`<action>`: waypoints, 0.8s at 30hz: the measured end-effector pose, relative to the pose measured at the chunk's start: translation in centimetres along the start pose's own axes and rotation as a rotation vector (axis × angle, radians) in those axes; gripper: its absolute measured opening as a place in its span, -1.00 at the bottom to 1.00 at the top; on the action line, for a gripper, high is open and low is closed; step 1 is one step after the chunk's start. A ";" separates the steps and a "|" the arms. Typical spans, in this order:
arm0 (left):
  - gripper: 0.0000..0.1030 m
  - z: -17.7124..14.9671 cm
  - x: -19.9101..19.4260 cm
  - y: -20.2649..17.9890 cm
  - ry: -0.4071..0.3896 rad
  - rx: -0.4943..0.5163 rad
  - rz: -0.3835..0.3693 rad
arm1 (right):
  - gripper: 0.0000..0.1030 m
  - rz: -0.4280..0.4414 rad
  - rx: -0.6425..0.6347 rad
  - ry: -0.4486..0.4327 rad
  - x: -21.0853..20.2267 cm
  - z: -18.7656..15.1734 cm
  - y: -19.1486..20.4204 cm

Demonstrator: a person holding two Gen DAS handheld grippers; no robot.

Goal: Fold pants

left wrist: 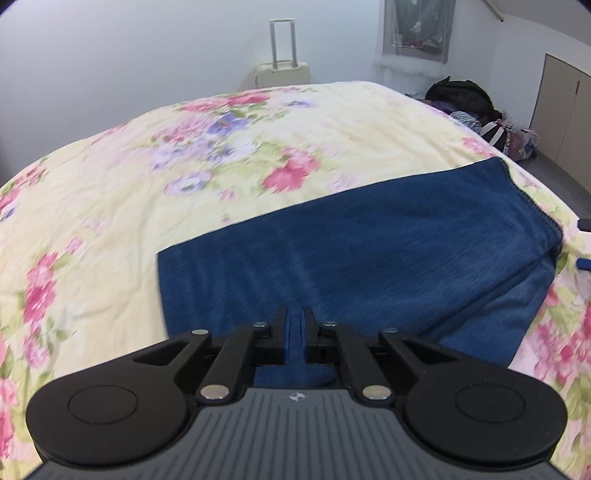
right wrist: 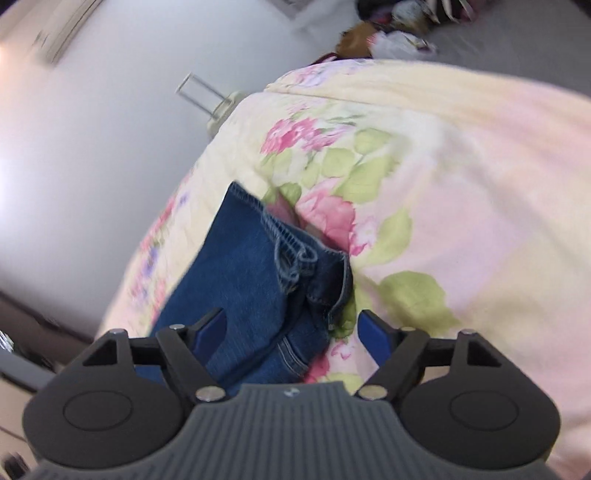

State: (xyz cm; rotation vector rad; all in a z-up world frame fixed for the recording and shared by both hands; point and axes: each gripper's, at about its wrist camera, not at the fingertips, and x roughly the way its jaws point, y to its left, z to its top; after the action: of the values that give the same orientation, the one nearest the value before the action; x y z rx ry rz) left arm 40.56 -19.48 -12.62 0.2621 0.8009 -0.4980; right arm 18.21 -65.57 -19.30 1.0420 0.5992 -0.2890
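Left gripper (left wrist: 295,325), low centre, pinches the blue pants (left wrist: 388,254) on the floral bedspread (left wrist: 110,192); right gripper (right wrist: 295,328) hovers tilted, fingers spread.

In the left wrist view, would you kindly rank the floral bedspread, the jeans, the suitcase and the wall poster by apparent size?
1. Floral bedspread
2. Jeans
3. and 4. Suitcase and wall poster: they look similar, both far off, the poster cropped, so no ranking.

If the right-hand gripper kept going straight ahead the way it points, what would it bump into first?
Probably the jeans: the right gripper is open, and the bunched denim lies directly between and ahead of its fingers, on the floral bedspread. How far off is hard to judge.
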 end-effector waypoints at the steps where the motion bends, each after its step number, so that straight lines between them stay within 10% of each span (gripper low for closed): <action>1: -0.85 0.4 0.4 -0.6 -0.003 0.008 -0.005 | 0.45 0.016 0.031 0.000 0.4 0.2 -0.3; 10: -0.85 3.1 6.0 -4.2 -0.005 0.066 -0.054 | 0.39 0.029 0.076 0.024 5.4 1.4 -1.4; 24: -0.85 7.0 15.1 -4.5 -0.042 0.030 -0.115 | -0.51 0.024 -0.021 0.009 8.2 2.7 -0.5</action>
State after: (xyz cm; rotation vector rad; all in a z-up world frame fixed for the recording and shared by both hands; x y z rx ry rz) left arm 51.43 -31.07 -19.28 0.2331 0.7714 -0.6220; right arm 25.41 -67.73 -23.55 1.0303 0.5964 -0.2561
